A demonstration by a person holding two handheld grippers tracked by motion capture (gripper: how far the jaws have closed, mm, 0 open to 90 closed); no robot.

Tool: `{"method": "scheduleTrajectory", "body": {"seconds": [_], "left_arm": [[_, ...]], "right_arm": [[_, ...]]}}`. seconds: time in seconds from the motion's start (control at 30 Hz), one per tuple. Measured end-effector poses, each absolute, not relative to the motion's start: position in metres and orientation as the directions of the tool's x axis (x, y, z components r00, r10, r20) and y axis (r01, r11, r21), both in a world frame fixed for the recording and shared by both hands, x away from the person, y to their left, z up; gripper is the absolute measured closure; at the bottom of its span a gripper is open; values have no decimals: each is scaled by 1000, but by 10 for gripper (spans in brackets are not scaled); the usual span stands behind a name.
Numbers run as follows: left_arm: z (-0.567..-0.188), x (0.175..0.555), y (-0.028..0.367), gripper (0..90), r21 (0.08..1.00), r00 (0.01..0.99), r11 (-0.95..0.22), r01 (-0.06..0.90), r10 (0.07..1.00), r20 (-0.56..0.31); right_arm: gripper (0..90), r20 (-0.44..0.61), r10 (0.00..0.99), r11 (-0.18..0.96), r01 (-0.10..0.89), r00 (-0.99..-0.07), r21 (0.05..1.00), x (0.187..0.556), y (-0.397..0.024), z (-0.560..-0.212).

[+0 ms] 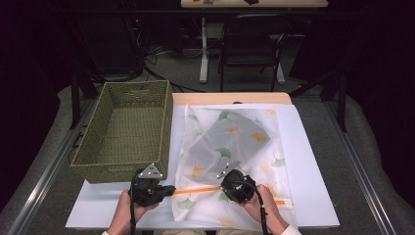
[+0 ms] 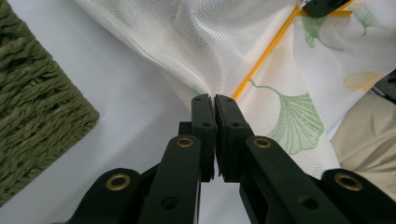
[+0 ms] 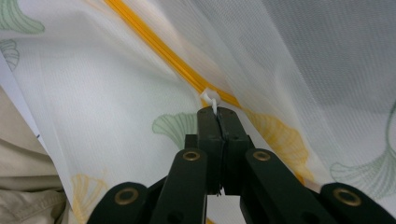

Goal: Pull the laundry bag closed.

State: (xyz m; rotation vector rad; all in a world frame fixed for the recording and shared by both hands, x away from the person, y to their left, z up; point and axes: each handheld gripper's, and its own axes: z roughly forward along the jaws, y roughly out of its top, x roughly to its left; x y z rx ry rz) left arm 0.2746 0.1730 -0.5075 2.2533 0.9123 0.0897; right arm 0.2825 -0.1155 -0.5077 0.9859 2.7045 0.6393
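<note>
Your right gripper (image 3: pixel 218 112) fingers pinch the white zipper pull (image 3: pixel 209 99) of the white leaf-printed mesh bag (image 1: pixel 230 147); your left gripper (image 2: pixel 214 99) fingers pinch the bag's edge beside the woven green basket (image 1: pixel 125 129).

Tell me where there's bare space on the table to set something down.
Free: the white table strip right of the mesh bag, and the near left corner below the basket. Crowded: the near middle, where both grippers grip the bag.
</note>
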Motion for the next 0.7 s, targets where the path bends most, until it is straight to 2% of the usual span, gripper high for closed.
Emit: {"method": "scheduleTrajectory", "body": {"seconds": [0.53,0.7], "left_arm": [[-508,275,177,878,624,745,-512,590,644,-176],[-507,274,176,878,618,748,-533,578,649,-140]], "right_arm": [[896,-14,689,648,607,-724,460,278,-139,-505],[896,-24,702,644,619,-712,450,276,-143,-506]]}}
